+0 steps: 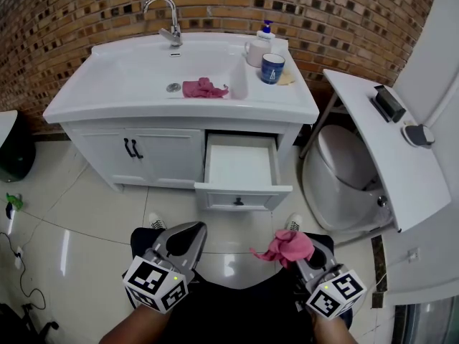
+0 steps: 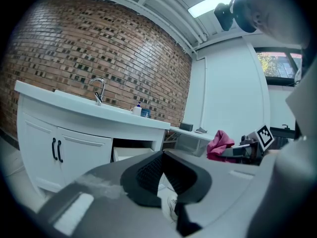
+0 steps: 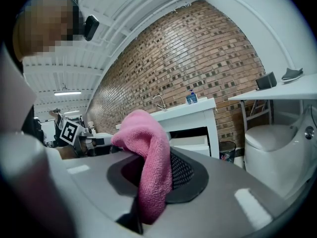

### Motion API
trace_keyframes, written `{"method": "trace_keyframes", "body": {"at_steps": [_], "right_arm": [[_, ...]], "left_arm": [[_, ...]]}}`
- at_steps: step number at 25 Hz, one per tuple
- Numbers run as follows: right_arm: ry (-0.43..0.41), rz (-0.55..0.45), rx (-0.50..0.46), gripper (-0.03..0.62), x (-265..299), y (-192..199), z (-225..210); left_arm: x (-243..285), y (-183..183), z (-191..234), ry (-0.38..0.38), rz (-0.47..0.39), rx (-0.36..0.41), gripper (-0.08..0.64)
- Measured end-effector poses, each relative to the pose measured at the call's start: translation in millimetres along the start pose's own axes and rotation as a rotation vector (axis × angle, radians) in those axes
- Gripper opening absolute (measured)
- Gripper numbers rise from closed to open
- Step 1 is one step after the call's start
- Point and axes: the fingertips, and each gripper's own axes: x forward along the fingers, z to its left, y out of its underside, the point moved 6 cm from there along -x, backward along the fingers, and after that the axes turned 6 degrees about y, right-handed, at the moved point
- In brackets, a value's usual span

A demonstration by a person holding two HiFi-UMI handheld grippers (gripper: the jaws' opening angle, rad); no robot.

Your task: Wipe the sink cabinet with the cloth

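Observation:
The white sink cabinet point(image 1: 165, 153) stands ahead against the brick wall, its right drawer point(image 1: 240, 165) pulled open and empty. A pink cloth point(image 1: 287, 247) is bunched in my right gripper point(image 1: 294, 253), which is shut on it low in the head view, well short of the cabinet. In the right gripper view the cloth point(image 3: 148, 162) drapes over the jaws, with the cabinet point(image 3: 190, 118) beyond. My left gripper point(image 1: 188, 233) is shut with nothing in it, level with the right one. A second pink cloth point(image 1: 204, 88) lies in the sink basin.
A faucet point(image 1: 171, 20), a soap bottle point(image 1: 266, 31), a white cup point(image 1: 255, 51) and a blue mug point(image 1: 272, 68) stand on the counter. A toilet point(image 1: 344, 170) and a white shelf board point(image 1: 380, 149) are at the right, a black bin point(image 1: 14, 149) at the left.

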Motion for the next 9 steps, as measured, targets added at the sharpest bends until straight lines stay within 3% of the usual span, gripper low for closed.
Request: {"method": "trace_keyframes", "body": {"at_steps": [9], "right_arm": [[0.002,0.007,-0.001,0.08,1.2,4.3,-1.1]], "left_arm": [[-1.0,1.9,0.4,-0.005,0.001,-0.001,0.006]]}}
